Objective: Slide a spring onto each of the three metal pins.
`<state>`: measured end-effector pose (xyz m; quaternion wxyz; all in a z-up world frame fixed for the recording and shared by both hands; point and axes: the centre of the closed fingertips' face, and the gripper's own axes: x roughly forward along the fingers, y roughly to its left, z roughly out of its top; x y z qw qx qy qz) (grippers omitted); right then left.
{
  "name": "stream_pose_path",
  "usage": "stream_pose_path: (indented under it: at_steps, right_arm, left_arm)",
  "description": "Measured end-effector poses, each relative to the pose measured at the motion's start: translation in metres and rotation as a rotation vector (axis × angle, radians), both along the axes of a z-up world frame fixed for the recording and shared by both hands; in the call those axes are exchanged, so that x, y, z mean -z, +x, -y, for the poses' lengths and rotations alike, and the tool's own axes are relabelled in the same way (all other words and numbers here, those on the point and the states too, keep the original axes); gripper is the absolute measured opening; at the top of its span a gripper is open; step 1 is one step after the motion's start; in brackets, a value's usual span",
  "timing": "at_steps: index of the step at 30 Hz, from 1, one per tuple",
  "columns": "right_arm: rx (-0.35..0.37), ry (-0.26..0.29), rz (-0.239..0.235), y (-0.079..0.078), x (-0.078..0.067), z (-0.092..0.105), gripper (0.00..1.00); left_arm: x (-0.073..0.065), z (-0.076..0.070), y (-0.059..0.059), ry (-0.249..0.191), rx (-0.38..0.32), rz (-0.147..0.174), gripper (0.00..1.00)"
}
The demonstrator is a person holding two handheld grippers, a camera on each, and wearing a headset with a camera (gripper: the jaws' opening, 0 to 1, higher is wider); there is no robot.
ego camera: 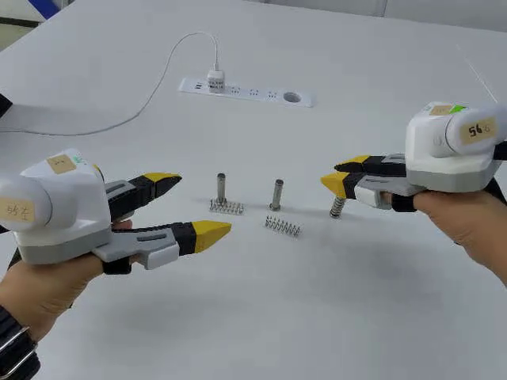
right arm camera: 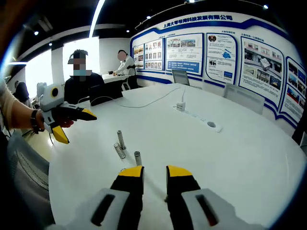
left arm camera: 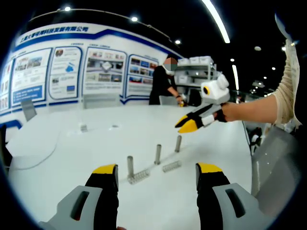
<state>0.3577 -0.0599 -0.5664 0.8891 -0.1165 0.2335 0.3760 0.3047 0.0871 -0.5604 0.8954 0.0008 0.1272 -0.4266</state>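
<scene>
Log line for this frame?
seated spring: one | loose springs: two, on table | left gripper: open, hovering | right gripper: slightly open beside seated spring

Metal pins: you have three upright on the bench (ego camera: 253, 317): left pin (ego camera: 222, 187), middle pin (ego camera: 277, 192), right pin (left arm camera: 178, 143).
Springs: three: first spring (ego camera: 226, 207), second spring (ego camera: 283, 226), third spring (ego camera: 338, 207).
Grippers: two: left gripper (ego camera: 203, 203), right gripper (ego camera: 331, 175).
Fingers: two per gripper, four in total.
Power strip (ego camera: 245, 91): one.
Plug (ego camera: 215, 79): one, with one cable (ego camera: 169, 67).
People beyond the bench: your right gripper view shows two, near person (right arm camera: 82, 84) and far person (right arm camera: 125, 62); your left gripper view shows one, person in dark top (left arm camera: 162, 84).
</scene>
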Motion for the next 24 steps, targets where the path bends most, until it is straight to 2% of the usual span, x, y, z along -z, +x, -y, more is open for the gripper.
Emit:
stream_pose_path:
  at_steps: [5, 11, 24]
  right_arm:
    - [-0.055, -0.021, -0.014, -0.006, 0.006, -0.016, 0.19]
    - [-0.127, -0.055, -0.044, -0.016, 0.019, -0.036, 0.19]
    - [-0.226, -0.134, -0.118, -0.023, 0.052, -0.062, 0.19]
  left_arm:
    - [-0.001, 0.000, 0.000, -0.004, -0.001, 0.000, 0.66]
    - [-0.001, 0.000, -0.001, 0.001, 0.001, 0.002, 0.66]
    - [0.000, -0.001, -0.002, 0.000, -0.001, -0.002, 0.66]
